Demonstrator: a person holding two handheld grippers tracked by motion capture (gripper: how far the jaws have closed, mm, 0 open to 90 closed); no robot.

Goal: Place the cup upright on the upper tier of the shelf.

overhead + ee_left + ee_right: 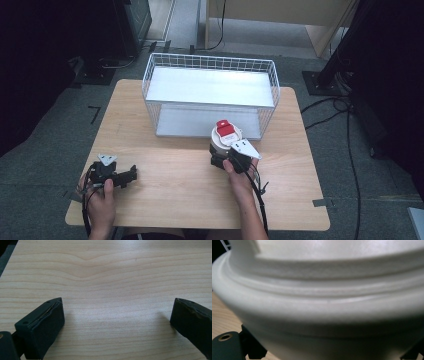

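A white tub (pixel 224 140) with a red lid (pixel 226 128) is just in front of the wire basket (pixel 210 59), near the table's middle right. My right gripper (pixel 221 156) is shut on the tub's lower part, held by a hand from below. In the right gripper view the tub's white ribbed wall (pixel 324 302) is pressed up close, and I cannot tell if it is lifted. My left gripper (pixel 131 175) lies low at the table's front left. Its jaws (pixel 117 317) are wide open over bare wood, with nothing between the fingers (pixel 47 322).
The white wire basket with a shelf stands at the back of the wooden table (pixel 175 195). Dark stands, cables and a cabinet surround the table on the floor. Bare wood lies between the two hands.
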